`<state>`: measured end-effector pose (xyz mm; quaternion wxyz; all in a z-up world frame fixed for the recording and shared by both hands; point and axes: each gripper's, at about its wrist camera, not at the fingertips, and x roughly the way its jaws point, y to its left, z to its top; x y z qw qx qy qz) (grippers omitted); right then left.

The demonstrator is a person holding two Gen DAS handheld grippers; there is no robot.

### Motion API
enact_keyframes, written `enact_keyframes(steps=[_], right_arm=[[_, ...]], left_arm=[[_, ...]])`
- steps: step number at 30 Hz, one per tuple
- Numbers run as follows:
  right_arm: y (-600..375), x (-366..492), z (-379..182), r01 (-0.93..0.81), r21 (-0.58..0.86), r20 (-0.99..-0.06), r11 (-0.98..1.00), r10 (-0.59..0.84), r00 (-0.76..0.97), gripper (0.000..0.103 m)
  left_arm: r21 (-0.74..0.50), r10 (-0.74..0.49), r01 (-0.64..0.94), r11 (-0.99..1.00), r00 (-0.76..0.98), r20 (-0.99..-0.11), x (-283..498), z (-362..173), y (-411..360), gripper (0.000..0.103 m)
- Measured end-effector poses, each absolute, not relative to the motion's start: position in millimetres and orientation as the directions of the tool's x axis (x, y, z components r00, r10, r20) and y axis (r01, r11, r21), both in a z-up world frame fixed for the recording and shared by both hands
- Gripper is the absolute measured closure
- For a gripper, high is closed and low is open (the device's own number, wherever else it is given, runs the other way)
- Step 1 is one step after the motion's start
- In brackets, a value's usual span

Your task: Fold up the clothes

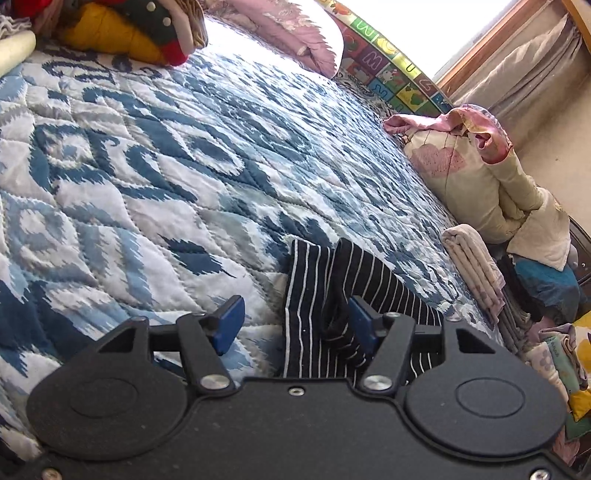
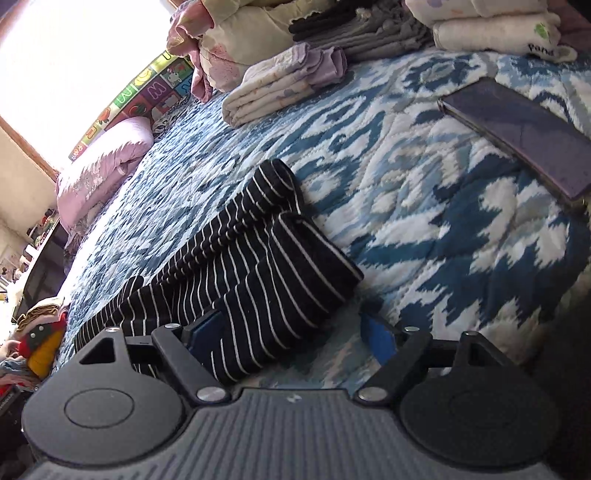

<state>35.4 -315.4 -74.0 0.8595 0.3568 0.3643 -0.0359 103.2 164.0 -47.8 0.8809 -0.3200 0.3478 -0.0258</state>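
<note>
A bed [image 1: 155,155] covered by a quilted blue-and-white patterned spread fills a sunlit bedroom, with a bright window behind an alphabet play mat [image 1: 388,62] standing along the far edge. At the left of the left wrist view lies a heap of red, green and yellow clothes [image 1: 122,33]; a lilac quilt [image 1: 295,33] sits beside the mat, and at the right a floral comforter [image 1: 465,177] rests above one folded pale cloth [image 1: 472,266].

One black garment with thin white stripes [image 1: 314,332] lies on the spread just ahead of the left gripper [image 1: 295,325]. Its two blue fingers [image 1: 231,325] are spread wide, the right one touching a bunched fold of the fabric.

In the right wrist view the striped garment [image 2: 251,280] stretches from lower left toward the middle, its two narrow tube-like ends lying side by side, both partly rolled. The right gripper [image 2: 291,332] also has its fingers spread apart, the cloth draped over the left one. Farther back sit a folded pale cloth [image 2: 280,85], a stack of grey and black folded clothes [image 2: 369,33] and folded white items [image 2: 495,33]. One dark phone [image 2: 517,129] lies flat on the spread at right.
</note>
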Motion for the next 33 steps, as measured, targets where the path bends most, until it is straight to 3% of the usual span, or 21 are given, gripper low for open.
enact_keyframes(steps=[3, 5, 6, 7, 8, 10, 14, 19, 21, 23, 24, 25, 26, 27, 33], right_arm=[[-306, 36, -77, 0.341, 0.596, -0.643, 0.727, 0.177, 0.746, 0.023], [-304, 41, -79, 0.355, 0.595, -0.628, 0.721, 0.142, 0.765, 0.032], [-305, 46, -81, 0.352, 0.589, -0.624, 0.728, 0.132, 0.77, 0.038], [-307, 52, -82, 0.347, 0.583, -0.623, 0.735, 0.13, 0.771, 0.061], [-308, 59, -83, 0.343, 0.579, -0.623, 0.74, 0.13, 0.771, 0.078], [-319, 72, -88, 0.347, 0.613, -0.615, 0.71, 0.153, 0.773, 0.086], [-319, 109, -79, 0.329, 0.583, -0.62, 0.742, 0.145, 0.771, 0.09], [-328, 140, -72, 0.348, 0.575, -0.615, 0.741, 0.111, 0.781, 0.091], [-332, 144, -69, 0.353, 0.566, -0.608, 0.744, 0.088, 0.789, 0.09], [-340, 137, -70, 0.369, 0.607, -0.608, 0.704, 0.111, 0.786, 0.084], [-343, 128, -71, 0.378, 0.625, -0.607, 0.683, 0.12, 0.786, 0.08], [-343, 119, -74, 0.38, 0.627, -0.607, 0.68, 0.121, 0.785, 0.069], [-341, 110, -76, 0.376, 0.627, -0.606, 0.682, 0.124, 0.786, 0.055], [-340, 100, -78, 0.369, 0.63, -0.602, 0.683, 0.129, 0.788, 0.051], [-332, 79, -84, 0.332, 0.64, -0.575, 0.693, 0.146, 0.805, 0.051]], left_arm=[[-0.568, -0.253, -0.179, 0.804, 0.76, -0.598, 107, -53, 156, 0.048], [-0.54, -0.236, -0.164, 0.825, 0.769, -0.594, 102, -53, 147, 0.096], [-0.544, -0.233, -0.168, 0.822, 0.773, -0.59, 99, -54, 144, 0.097], [-0.544, -0.227, -0.174, 0.821, 0.775, -0.59, 96, -55, 143, 0.099], [-0.538, -0.214, -0.186, 0.822, 0.775, -0.595, 92, -55, 142, 0.1], [-0.534, -0.189, -0.229, 0.814, 0.765, -0.616, 82, -56, 142, 0.1], [-0.538, -0.187, -0.242, 0.808, 0.759, -0.623, 57, -52, 132, 0.101], [-0.568, -0.349, -0.125, 0.814, 0.675, -0.65, 33, -49, 103, 0.101], [-0.496, -0.302, -0.091, 0.864, 0.695, -0.652, 25, -38, 97, 0.095], [-0.473, -0.303, -0.033, 0.88, 0.727, -0.616, 31, -24, 99, 0.059], [-0.468, -0.313, -0.001, 0.884, 0.741, -0.594, 35, -17, 101, 0.052], [-0.456, -0.326, 0.035, 0.889, 0.747, -0.579, 43, -10, 100, 0.047], [-0.436, -0.342, 0.076, 0.897, 0.745, -0.573, 56, -3, 96, 0.047], [-0.415, -0.357, 0.117, 0.902, 0.742, -0.568, 68, 4, 91, 0.047], [-0.314, -0.489, 0.376, 0.872, 0.635, -0.598, 159, 21, 35, 0.047]])
